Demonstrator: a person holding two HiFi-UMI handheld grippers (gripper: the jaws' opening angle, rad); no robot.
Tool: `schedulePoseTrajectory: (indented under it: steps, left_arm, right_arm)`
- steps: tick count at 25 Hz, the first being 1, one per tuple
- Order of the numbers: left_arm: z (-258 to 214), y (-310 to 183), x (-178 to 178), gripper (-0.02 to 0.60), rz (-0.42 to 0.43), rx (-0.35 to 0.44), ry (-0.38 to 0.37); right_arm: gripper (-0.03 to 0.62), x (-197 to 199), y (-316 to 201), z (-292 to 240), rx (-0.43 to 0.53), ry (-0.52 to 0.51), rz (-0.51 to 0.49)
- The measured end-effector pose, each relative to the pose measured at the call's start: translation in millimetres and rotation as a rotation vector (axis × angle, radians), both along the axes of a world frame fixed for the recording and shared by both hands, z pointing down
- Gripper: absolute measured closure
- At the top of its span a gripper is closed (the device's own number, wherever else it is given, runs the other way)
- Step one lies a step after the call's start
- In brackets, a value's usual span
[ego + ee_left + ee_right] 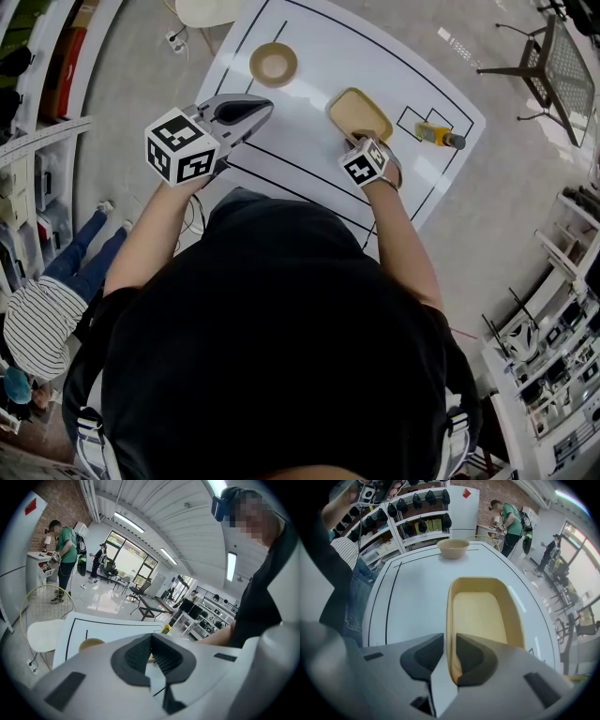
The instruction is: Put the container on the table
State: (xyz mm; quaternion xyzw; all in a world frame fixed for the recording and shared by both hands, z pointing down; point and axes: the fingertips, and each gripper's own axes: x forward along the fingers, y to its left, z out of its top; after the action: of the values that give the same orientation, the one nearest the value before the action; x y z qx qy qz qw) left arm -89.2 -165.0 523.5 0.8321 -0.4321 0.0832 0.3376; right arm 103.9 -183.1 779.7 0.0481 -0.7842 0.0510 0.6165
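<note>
**Tan container resting on the white table, right gripper loose around its rim**

A shallow, tan, rounded-rectangular plastic container [359,114] sits flat on the white table marked with black lines [309,103], towards the right side of it. In the right gripper view its smooth inner floor shows bare. The right gripper [449,639] points steeply down at the container's near end. Its jaws are parted. One dark pad stands inside the container wall and the other outside it, and a sliver of white table shows between the outer pad and the wall, so the pads are not pressing.

A round tan bowl [273,64] stands well apart from the container, near the table's far edge. From above, its inside also shows bare.

A small yellow bottle with a dark cap [439,135] lies on its side inside a black outlined box near the table's right edge. Its label is too small to read.

The left gripper [267,110] hangs above the table's left side. Its dark pads meet at the tips, with nothing between them.

From above, the right gripper's marker cube covers the container's near end and the jaws themselves. The person's dark shirt hides the table's near edge. In the left gripper view the gripper's own grey body hides the container and most of the bowl.
</note>
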Motion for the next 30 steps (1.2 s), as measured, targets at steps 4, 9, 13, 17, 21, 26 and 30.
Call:
schedulePoseTrajectory:
  steps: [4,9,13,17,21,26,30]
  left_arm:
    - [-4,3,2,0.575,0.002,0.006,0.001]
    - [-9,6,3,0.575,0.001,0.013,0.0]
    - [-15,9,4,0.575,0.002,0.024,-0.003]
    - [-22,13,7,0.575,0.006,0.038,-0.006]
    - [-30,16,11,0.575,0.014,0.055,-0.008]
    - [-39,22,15,0.575,0.021,0.076,-0.014]
    - [-47,29,17,0.575,0.023,0.09,-0.021]
  right_arm:
    - [0.493,1,1,-4,0.013,-0.002,-0.002]
    - [0.484,-3,2,-14,0.031,-0.028,0.0]
    - [0.479,-5,4,-25,0.042,-0.053,0.008]
    - [0.479,-6,6,-39,0.057,-0.078,0.02]
    - [0.479,-2,9,-51,0.06,-0.092,0.037]
    - [0.48,1,8,-67,0.076,-0.122,0.071]
    - [0.482,4,8,-84,0.092,-0.155,0.103]
